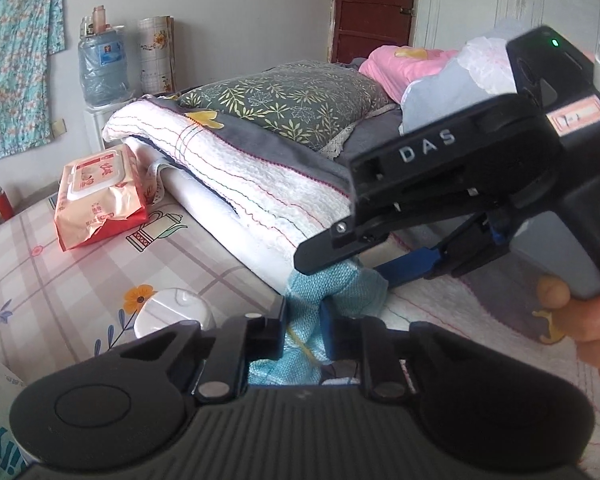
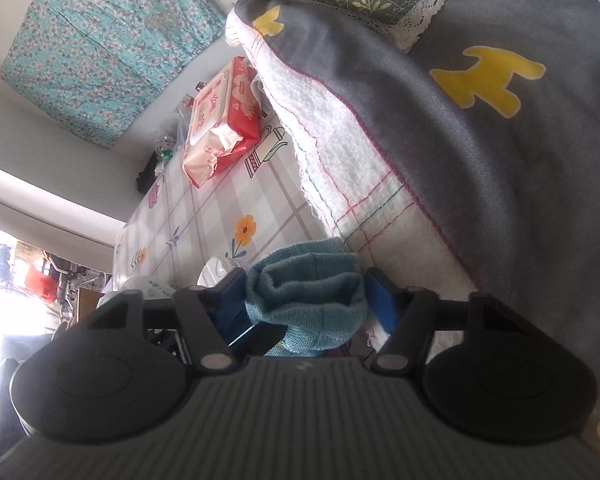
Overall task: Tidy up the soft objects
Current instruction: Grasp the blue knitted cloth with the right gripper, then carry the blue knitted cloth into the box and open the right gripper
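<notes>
A teal knitted cloth (image 1: 340, 292) lies bunched on the bed beside a folded blanket stack. In the left wrist view my left gripper (image 1: 304, 328) is shut, its fingers pinching the near part of the cloth. My right gripper (image 1: 348, 268) comes in from the right, held by a person's hand (image 1: 596, 316), with its tips on the same cloth. In the right wrist view the teal cloth (image 2: 300, 308) forms a rolled bundle filling the gap of my right gripper (image 2: 306, 292). Both blue pads (image 2: 380, 300) press on its sides.
A folded white and grey blanket (image 1: 260, 176) with a green leaf pillow (image 1: 292, 100) on top lies right behind the cloth. A pack of wet wipes (image 1: 100, 196) and a white round lid (image 1: 172, 312) rest on the checked sheet (image 1: 60, 272). Pink bedding (image 1: 400, 64) is farther back.
</notes>
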{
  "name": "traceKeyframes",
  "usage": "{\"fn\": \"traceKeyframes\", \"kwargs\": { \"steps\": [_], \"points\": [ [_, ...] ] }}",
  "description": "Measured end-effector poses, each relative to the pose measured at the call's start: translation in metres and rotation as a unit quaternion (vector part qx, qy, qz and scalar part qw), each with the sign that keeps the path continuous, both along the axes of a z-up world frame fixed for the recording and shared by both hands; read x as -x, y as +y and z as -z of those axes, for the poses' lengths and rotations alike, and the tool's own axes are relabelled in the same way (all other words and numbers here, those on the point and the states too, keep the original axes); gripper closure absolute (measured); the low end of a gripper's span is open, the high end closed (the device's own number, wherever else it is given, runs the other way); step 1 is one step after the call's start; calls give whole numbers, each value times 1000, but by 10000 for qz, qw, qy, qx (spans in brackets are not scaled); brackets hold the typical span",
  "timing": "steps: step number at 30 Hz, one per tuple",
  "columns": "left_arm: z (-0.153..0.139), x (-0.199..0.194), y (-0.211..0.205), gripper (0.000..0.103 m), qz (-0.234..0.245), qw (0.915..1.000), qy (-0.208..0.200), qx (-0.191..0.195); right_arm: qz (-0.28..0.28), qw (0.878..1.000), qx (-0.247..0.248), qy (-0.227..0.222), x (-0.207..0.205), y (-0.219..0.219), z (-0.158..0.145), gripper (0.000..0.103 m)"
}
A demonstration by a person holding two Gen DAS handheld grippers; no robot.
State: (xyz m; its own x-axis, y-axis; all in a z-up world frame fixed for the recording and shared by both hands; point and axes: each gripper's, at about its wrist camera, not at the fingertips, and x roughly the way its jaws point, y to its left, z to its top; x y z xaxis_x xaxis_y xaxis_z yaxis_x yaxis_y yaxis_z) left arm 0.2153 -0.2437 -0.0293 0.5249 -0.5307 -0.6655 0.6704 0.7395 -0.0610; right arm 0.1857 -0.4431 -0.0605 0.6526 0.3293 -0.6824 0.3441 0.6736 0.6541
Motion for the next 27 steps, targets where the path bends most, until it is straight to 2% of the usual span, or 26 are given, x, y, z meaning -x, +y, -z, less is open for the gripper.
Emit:
{"fn": "traceKeyframes", "kwargs": {
  "steps": [2,7,12,16,22,27],
  "points": [
    [-3,0,4,89,-63,9999,58,69,-35,10000,-28,-74,0,2,-2,51],
    [-18,11,13,90,-167,9997,-59,153,-136,9994,58,-303,3,18,-21,60],
    [-50,26,36,91,-374,9979,-325,415,-328,9968,147,-712,12,35,-63,63],
    [-87,39,71,91,-736,9935,-600,627,-648,9905,220,-1193,16,61,-111,63],
    [-135,53,159,91,-1703,9791,-887,675,-1505,9722,114,-1791,-10,150,-168,63],
    [-160,71,255,91,-2753,9566,-824,489,-2472,9502,-217,-1886,-45,261,-190,63]
  ]
}}
